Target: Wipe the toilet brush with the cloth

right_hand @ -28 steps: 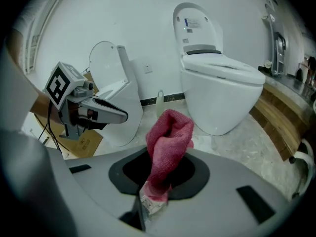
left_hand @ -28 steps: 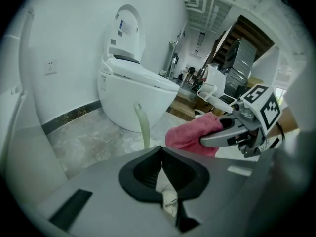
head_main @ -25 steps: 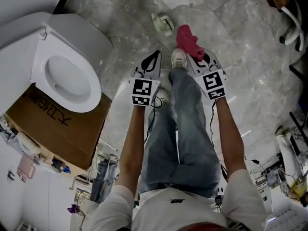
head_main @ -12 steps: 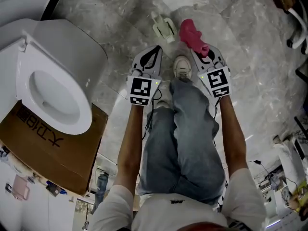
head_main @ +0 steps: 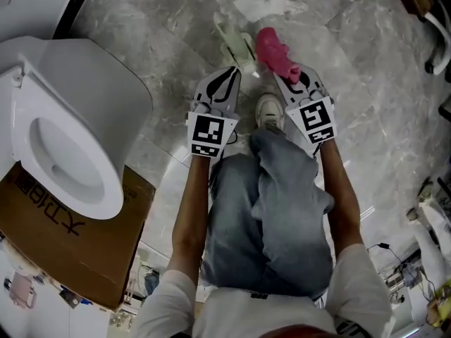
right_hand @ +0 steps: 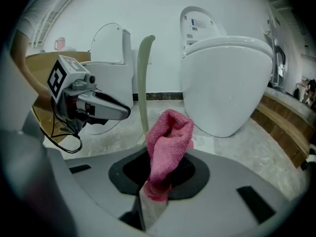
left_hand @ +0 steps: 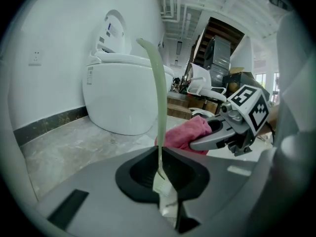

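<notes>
Both tongs are clenched, each on its own thing, out in front of us above a grey marbled floor (head_main: 366,83). To our left a white toilet (head_main: 91,97) stands with its seat down and its bowl open to view, and a brown cardboard box (head_main: 84,252) sits against its near side. A pale sheet of paper (head_main: 264,2) lies on the floor further ahead. The gripper views show a white wall (left_hand: 49,43) with a dark skirting strip behind the toilet. One white shoe (head_main: 269,108) is planted on the floor between the two grippers.

The left tongs (head_main: 231,72) are closed on the lower end of the pale green toilet brush (head_main: 236,44). In the left gripper view those tongs (left_hand: 165,199) pinch its whitish base, and the thin curved handle (left_hand: 159,98) rises straight up from them. The right tongs (head_main: 285,76) are shut on the pink cloth (head_main: 275,51). In the right gripper view that cloth (right_hand: 168,147) stands bunched and upright out of those tongs (right_hand: 153,196). The cloth sits just beside the brush, on its right, with the brush handle (right_hand: 143,83) close behind it. We cannot tell whether the two touch. Both are held clear of the floor.
</notes>
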Demonstrator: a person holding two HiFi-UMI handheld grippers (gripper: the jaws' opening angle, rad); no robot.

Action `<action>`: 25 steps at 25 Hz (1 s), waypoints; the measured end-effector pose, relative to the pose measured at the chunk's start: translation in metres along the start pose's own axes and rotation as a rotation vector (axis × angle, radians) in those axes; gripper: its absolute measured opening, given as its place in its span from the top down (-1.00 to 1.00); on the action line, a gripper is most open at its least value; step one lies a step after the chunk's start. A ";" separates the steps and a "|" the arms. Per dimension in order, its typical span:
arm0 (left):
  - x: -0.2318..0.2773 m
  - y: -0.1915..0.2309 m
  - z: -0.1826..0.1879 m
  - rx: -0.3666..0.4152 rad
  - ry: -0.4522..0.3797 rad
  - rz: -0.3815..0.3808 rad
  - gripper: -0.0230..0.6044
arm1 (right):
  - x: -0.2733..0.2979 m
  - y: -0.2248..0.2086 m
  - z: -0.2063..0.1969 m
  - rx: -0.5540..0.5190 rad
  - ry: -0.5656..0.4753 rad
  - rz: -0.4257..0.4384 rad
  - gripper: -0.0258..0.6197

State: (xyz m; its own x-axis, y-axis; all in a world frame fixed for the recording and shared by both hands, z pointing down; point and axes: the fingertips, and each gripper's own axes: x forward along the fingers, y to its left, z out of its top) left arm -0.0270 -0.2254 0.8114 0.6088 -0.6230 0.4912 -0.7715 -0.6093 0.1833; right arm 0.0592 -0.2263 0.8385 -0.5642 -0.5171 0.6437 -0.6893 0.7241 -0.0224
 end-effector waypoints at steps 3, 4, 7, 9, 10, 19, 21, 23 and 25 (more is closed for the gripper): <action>0.007 -0.001 -0.008 0.021 -0.018 -0.004 0.86 | 0.009 0.004 -0.007 -0.021 -0.031 0.005 0.72; 0.010 -0.001 -0.011 0.029 -0.022 -0.005 0.79 | 0.012 0.004 -0.008 -0.028 -0.044 0.006 0.72; 0.018 0.001 -0.023 0.058 -0.019 0.003 0.69 | 0.023 0.003 -0.011 -0.039 -0.079 0.004 0.72; 0.023 0.001 -0.030 0.079 -0.015 0.012 0.69 | 0.029 0.004 -0.014 -0.044 -0.092 0.005 0.72; 0.026 0.002 -0.032 0.089 -0.015 0.016 0.69 | 0.034 0.005 -0.015 -0.046 -0.096 0.009 0.72; 0.044 0.002 -0.047 0.140 -0.011 0.016 0.69 | 0.065 0.018 -0.018 -0.084 -0.115 0.052 0.71; 0.049 0.002 -0.051 0.154 -0.002 0.011 0.69 | 0.071 0.019 -0.019 -0.076 -0.122 0.061 0.71; 0.053 0.002 -0.054 0.170 0.009 0.009 0.69 | 0.075 0.022 -0.019 -0.069 -0.131 0.075 0.71; 0.056 0.002 -0.055 0.183 0.015 0.004 0.69 | 0.077 0.025 -0.017 -0.063 -0.140 0.085 0.71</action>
State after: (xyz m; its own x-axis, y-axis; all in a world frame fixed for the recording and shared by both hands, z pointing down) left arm -0.0045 -0.2352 0.8861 0.6016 -0.6193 0.5046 -0.7268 -0.6864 0.0240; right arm 0.0062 -0.2403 0.9002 -0.6797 -0.5081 0.5289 -0.6093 0.7927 -0.0215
